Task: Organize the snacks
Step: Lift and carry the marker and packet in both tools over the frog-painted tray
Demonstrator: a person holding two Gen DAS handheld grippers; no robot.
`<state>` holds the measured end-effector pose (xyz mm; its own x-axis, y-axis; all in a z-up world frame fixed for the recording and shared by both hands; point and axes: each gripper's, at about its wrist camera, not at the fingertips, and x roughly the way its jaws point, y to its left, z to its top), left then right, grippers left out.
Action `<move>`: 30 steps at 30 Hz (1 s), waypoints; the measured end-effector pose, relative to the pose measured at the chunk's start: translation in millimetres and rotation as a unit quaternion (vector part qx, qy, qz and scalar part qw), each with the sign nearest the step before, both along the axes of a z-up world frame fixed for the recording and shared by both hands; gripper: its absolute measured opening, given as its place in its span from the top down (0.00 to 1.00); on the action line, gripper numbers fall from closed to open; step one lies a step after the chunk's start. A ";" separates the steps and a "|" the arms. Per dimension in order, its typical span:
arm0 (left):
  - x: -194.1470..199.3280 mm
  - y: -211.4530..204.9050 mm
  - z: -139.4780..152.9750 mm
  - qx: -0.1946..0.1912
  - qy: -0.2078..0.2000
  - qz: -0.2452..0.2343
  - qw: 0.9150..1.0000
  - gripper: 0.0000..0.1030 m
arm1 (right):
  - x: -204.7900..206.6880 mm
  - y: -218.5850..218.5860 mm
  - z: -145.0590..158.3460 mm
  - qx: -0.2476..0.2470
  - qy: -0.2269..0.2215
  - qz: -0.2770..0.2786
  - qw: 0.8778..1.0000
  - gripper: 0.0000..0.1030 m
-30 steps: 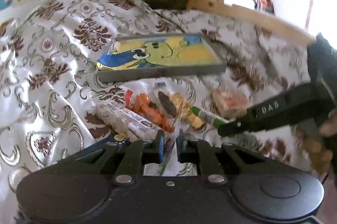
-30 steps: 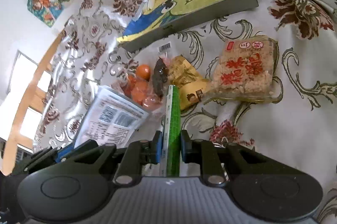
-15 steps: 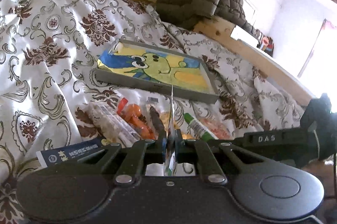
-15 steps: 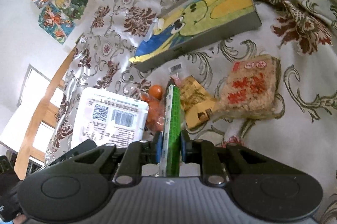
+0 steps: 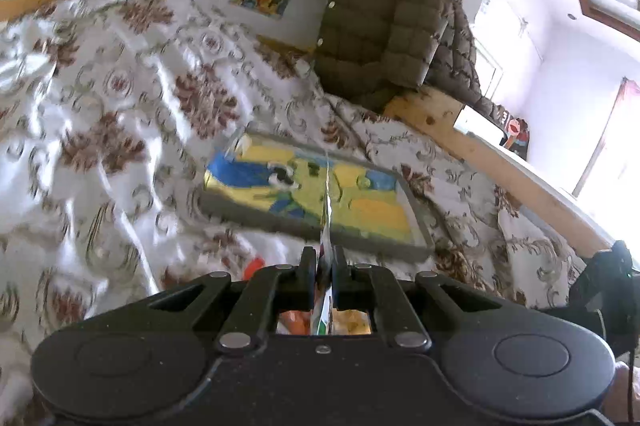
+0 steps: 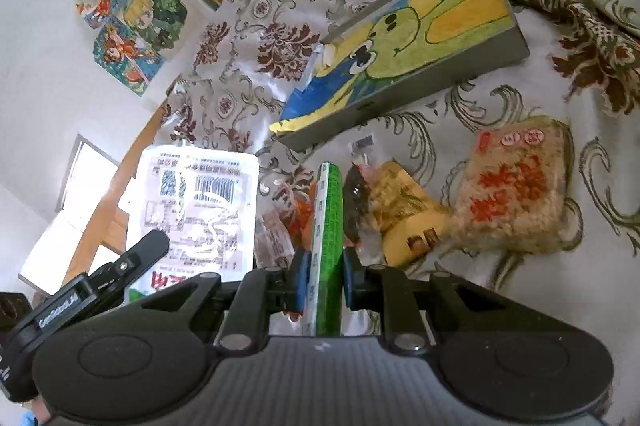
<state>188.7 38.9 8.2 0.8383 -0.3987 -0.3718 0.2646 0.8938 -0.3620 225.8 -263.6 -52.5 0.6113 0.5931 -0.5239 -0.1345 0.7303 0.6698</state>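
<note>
Floral bedspread; white pouch barcode-side up, red print unreadable.

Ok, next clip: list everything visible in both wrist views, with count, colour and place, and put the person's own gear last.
painted tray: one, grey with a yellow, green and blue cartoon, on the bedspread behind the snacks
rice cracker pack: one, tan with red print, right of the pile
yellow snack bag: one, yellow-brown, beside the rice cracker pack
orange snacks: a small clear bag, middle of the pile
bedspread: one, white with brown flowers
puffer jacket: one, olive, at the bed's far end
wall pictures: several, multicoloured
white pouch: one, barcode side showing, held by the left gripper
green stick pack: one, held by the right gripper
</note>
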 end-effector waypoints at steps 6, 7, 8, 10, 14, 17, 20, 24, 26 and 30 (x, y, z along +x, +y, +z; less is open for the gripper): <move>33.0 -7.4 -1.6 -0.030 -0.027 -0.002 0.999 0.93 | 10.1 -1.1 -5.3 0.003 0.005 -0.005 1.000 0.80; 40.3 -9.7 -3.3 -0.031 -0.026 -0.001 0.999 0.93 | 11.5 -1.8 -6.3 0.003 0.007 -0.006 1.000 0.80; 47.3 -12.1 -5.0 -0.031 -0.025 0.001 0.999 0.93 | 13.9 -2.8 -7.1 0.004 0.007 -0.009 1.000 0.80; 60.5 -17.9 -7.6 -0.031 -0.035 0.010 0.999 0.93 | 18.2 -4.9 -7.1 0.007 0.007 -0.015 1.000 0.80; 87.7 -27.5 -13.7 -0.043 -0.051 0.031 0.997 0.93 | 26.4 -10.8 -6.1 0.033 0.007 -0.036 0.999 0.80; 110.3 -29.5 -15.7 -0.067 -0.054 0.043 0.995 0.93 | 34.4 -14.0 -4.5 0.036 -0.003 -0.046 0.998 0.80; 125.5 -28.3 -14.4 -0.077 -0.067 0.048 0.994 0.93 | 47.8 -19.1 -6.7 0.050 -0.002 -0.059 0.997 0.80; 144.4 -22.1 -17.1 -0.090 -0.072 0.064 0.991 0.93 | 66.4 -21.1 -12.5 0.068 -0.004 -0.074 0.995 0.80; 154.9 -18.9 -19.8 -0.101 -0.069 0.074 0.990 0.93 | 76.8 -19.2 -14.4 0.078 -0.010 -0.074 0.994 0.80; 175.0 -14.8 -24.3 -0.113 -0.060 0.090 0.988 0.93 | 95.9 -16.2 -8.3 0.079 -0.035 -0.073 0.994 0.80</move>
<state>363.7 24.1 -16.1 0.9360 -0.3002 -0.1840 0.1612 0.8300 -0.5340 321.7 -279.8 -60.8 0.7279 0.5672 -0.3852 -0.0851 0.6322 0.7701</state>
